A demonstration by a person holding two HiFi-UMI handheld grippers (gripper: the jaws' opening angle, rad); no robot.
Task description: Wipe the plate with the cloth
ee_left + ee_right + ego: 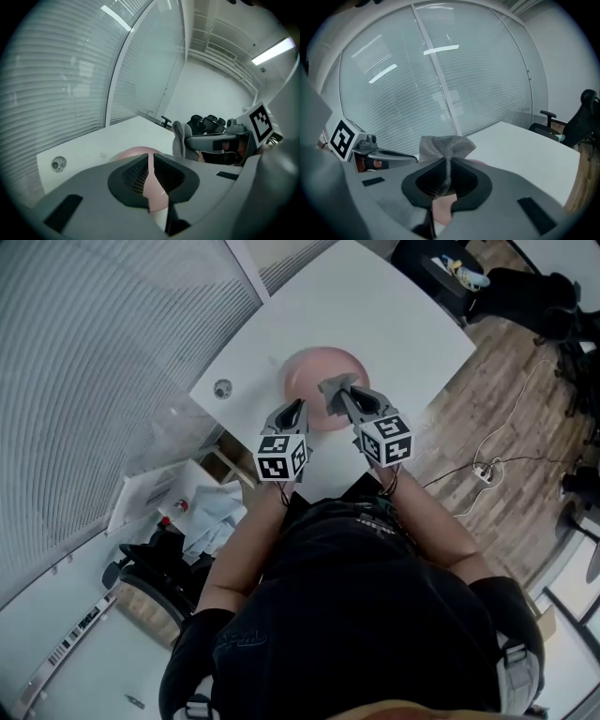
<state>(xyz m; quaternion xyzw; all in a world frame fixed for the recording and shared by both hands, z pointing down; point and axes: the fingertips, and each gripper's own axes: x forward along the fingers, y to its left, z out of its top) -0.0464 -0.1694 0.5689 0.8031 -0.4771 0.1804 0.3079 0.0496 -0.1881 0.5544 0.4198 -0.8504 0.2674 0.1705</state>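
we've got the cloth (443, 146) pinched in the right gripper (449, 163) by the plate (309, 369); left gripper (152, 158) barely ajar, empty.

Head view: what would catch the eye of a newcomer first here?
A pink plate lies on the white table, near the edge by the person. At its near rim the right hand-held gripper pinches a grey cloth, which stands up from the jaws. The left hand-held gripper hangs beside it with nothing in it, its jaws only a slit apart.
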